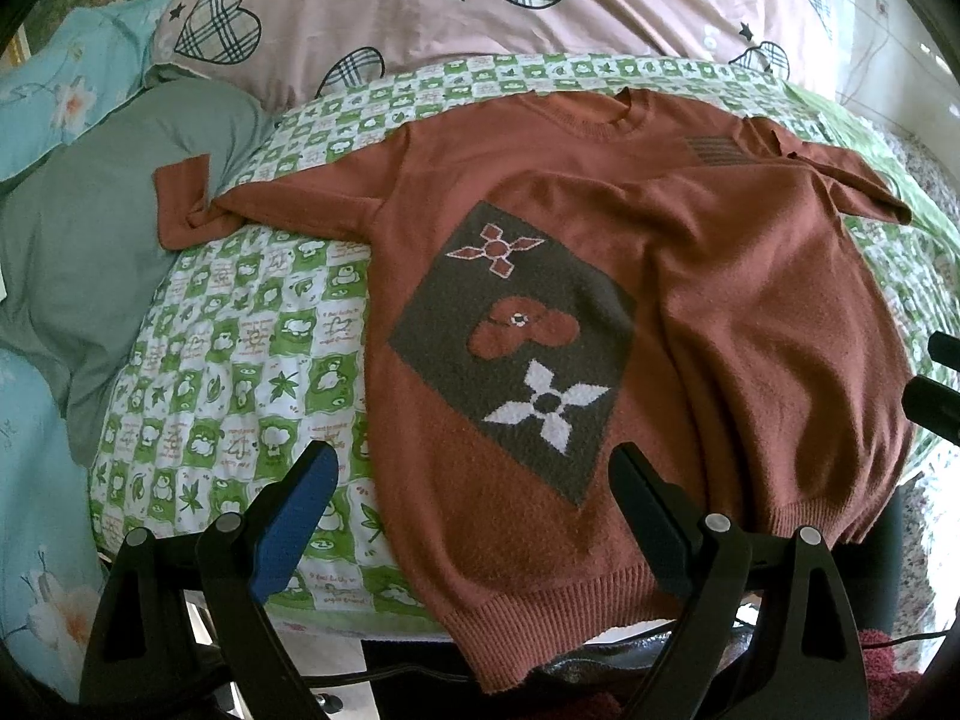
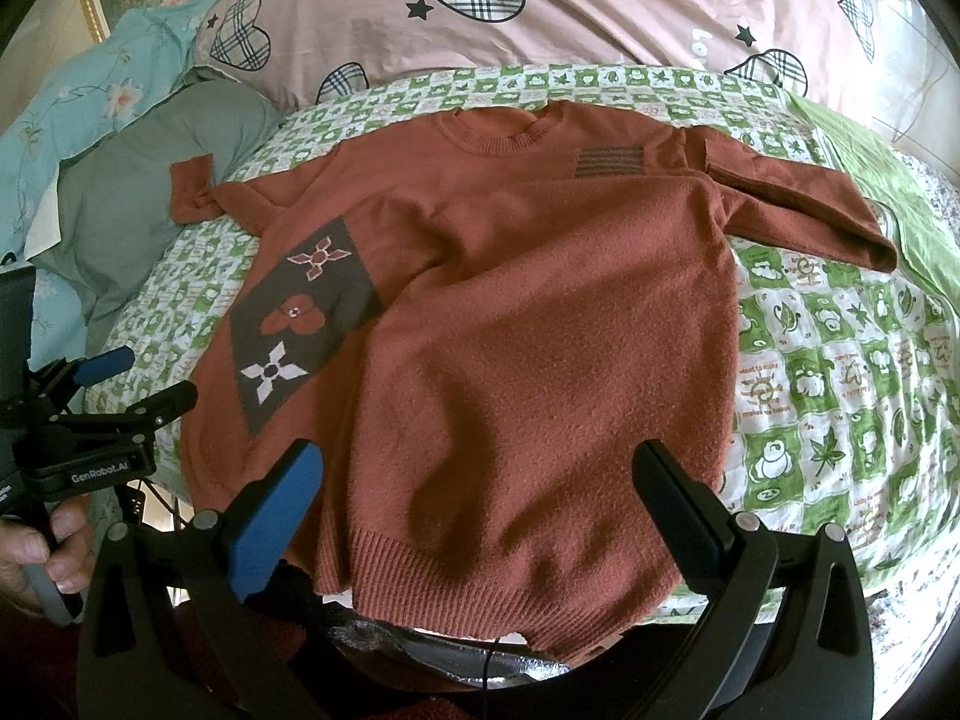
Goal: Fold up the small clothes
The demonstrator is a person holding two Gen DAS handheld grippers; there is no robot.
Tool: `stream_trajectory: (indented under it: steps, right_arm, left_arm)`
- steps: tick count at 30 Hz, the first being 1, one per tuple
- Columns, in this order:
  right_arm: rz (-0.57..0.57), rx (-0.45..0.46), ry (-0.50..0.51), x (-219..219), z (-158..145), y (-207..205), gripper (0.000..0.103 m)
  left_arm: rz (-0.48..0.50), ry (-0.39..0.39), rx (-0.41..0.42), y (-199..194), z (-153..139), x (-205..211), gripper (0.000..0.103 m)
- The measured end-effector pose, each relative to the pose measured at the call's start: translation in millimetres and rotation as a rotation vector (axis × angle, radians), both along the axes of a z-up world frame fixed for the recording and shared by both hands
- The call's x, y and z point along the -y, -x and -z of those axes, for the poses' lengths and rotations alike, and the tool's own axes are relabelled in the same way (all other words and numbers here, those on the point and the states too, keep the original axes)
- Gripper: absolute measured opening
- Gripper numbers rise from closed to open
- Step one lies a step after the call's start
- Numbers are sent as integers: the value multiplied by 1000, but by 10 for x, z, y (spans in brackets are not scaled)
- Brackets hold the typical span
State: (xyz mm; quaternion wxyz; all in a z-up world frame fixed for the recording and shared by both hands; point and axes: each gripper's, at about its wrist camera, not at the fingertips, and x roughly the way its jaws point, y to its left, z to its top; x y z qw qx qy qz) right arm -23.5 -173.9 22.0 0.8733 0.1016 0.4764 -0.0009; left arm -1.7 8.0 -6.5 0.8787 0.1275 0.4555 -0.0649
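A rust-orange knit sweater [image 1: 690,300] lies face up and spread flat on a green-and-white checked bed cover [image 1: 240,360]. It has a dark diamond patch with flowers [image 1: 516,348]. Its left sleeve [image 1: 198,210] is twisted at the cuff; its right sleeve [image 2: 798,204] lies out to the right. The sweater also shows in the right wrist view [image 2: 540,330]. My left gripper [image 1: 474,468] is open and empty, above the hem's left part. My right gripper [image 2: 480,462] is open and empty, above the hem's middle. The left gripper shows at that view's left edge [image 2: 138,378].
A pink quilt with plaid hearts [image 1: 480,6] lies behind the sweater. A grey-green pillow [image 1: 102,240] and a teal floral cloth [image 1: 54,96] lie at the left. A green cloth [image 2: 870,180] lies at the right. The bed's front edge [image 2: 456,642] runs under the hem.
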Motion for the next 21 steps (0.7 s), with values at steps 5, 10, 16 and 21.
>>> stream_trajectory:
  steps: [5,10,16,21]
  right_arm:
    - [0,3,2,-6,4,1,103]
    - [0,5,-12,-1,15,-5,103]
    - [1,-6,-23,-14,-16,-18,103]
    - [-1,-13,60,-32,21,-36,103]
  left_arm:
    - [-1,6,16,-3,-9,16,92]
    - [0,6,19,-8,3,42,92]
    - [-2,-1,5,-28,6,40,92]
    - [-4,-6,-6,-54,16,44,92]
